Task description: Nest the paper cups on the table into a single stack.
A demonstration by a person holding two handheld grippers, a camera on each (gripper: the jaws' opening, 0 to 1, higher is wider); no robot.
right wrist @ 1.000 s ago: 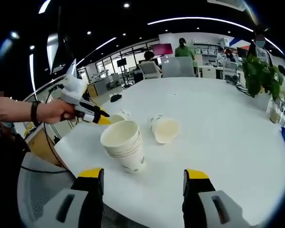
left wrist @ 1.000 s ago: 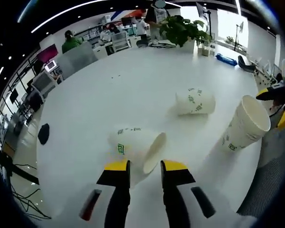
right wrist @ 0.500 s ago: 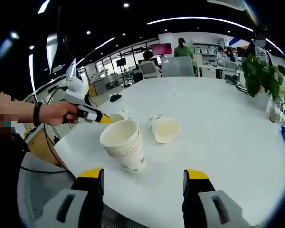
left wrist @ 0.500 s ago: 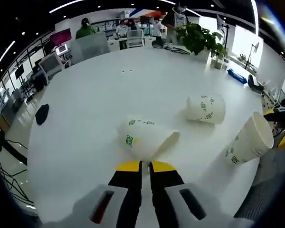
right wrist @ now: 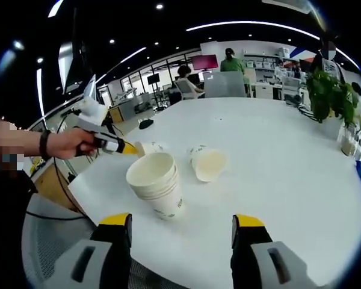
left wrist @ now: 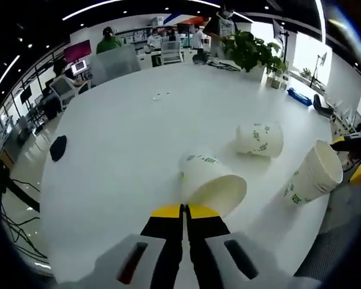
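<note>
Left gripper view: left gripper point(left wrist: 183, 211) pinched on tapered paper cup point(left wrist: 212, 183) rim; right gripper point(right wrist: 182, 224) wide before ribbed stack point(right wrist: 157, 191).

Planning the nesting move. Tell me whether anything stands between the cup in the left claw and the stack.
Nothing visible does. The left claw is shut on the rim of the cup, and bare table lies between it and the stack. The other loose cup lies on its side, off that line.
</note>
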